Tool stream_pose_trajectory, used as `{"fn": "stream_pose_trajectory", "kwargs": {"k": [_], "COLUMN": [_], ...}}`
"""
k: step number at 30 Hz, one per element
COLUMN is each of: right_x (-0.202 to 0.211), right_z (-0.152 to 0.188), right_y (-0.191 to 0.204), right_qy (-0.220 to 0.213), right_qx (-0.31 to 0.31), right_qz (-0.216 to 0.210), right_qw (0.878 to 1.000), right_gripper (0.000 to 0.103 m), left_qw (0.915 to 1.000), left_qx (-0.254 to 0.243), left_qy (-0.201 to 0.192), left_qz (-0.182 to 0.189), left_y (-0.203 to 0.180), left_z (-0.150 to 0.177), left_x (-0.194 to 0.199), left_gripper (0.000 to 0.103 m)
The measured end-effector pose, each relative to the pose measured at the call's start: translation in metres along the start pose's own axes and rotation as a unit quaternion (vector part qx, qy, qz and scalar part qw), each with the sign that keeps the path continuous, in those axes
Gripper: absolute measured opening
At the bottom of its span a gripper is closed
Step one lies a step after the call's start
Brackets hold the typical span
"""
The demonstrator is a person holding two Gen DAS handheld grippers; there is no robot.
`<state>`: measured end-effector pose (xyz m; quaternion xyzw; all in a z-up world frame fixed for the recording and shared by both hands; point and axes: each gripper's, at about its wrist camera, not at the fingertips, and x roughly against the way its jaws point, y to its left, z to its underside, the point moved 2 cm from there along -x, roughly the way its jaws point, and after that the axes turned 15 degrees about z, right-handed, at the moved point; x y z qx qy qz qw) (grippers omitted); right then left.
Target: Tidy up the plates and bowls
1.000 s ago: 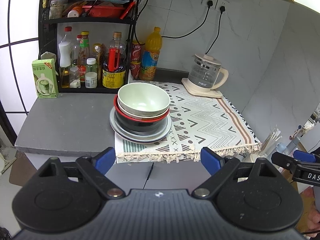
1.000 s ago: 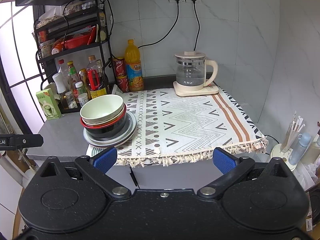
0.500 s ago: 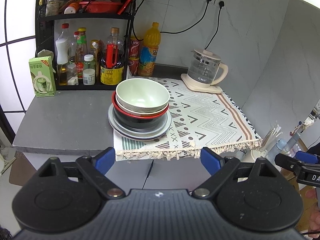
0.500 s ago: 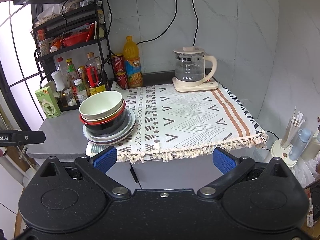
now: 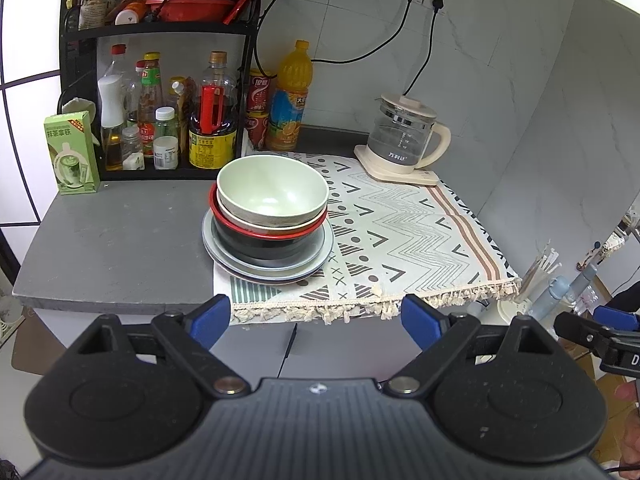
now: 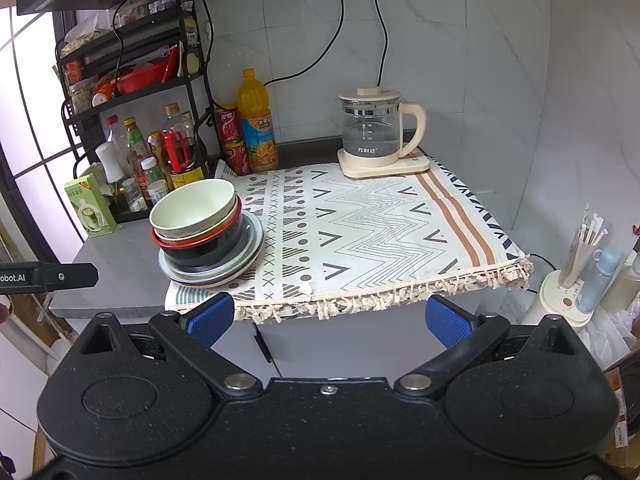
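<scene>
I am holding both grippers short of the counter's front edge, angled down at it; the left gripper [image 5: 315, 320] is standing wide with nothing between its blue pads, and the right gripper [image 6: 327, 316] is standing wide and empty as well. The stack I am working on is sitting at the front left corner of the patterned cloth [image 5: 404, 232], close to the cloth's left edge: a pale green bowl [image 5: 273, 192] is nesting in a red-rimmed bowl [image 5: 256, 229], that one is sitting in a black bowl [image 5: 260, 248], and all three are resting on a few stacked grey plates [image 5: 312, 258]. Bare grey counter [image 5: 120, 248] is lying to the left of the stack. A black rack [image 5: 160, 32] with bottles is standing at the counter's back left, a green carton [image 5: 71, 152] beside it at the left edge. An orange juice bottle [image 5: 290, 100] is standing against the back wall, and a glass kettle [image 5: 404, 140] is sitting on its base at the cloth's back right corner. Both grippers are well apart from the stack, touching nothing
</scene>
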<state>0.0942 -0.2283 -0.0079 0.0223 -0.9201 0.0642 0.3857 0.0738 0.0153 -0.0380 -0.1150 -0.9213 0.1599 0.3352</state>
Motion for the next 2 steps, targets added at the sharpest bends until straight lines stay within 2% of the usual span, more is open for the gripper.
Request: {"fn": "stream_pose_trajectory", "kwargs": {"k": [2], "right_x": [-0.0003], "right_z": [-0.0008], "right_y": [-0.0020], "right_qy": [-0.002], "right_qx": [0.001], "right_qz": [-0.001], "right_qw": [1.000], "right_gripper": [0.103], "left_qw": [0.9999], "left_qx": [0.005], "left_qy": [0.003], "left_qz": [-0.011], "left_y": [-0.0005], "left_z": [-0.0006], "left_x": [-0.0033], "left_gripper": [0.091]}}
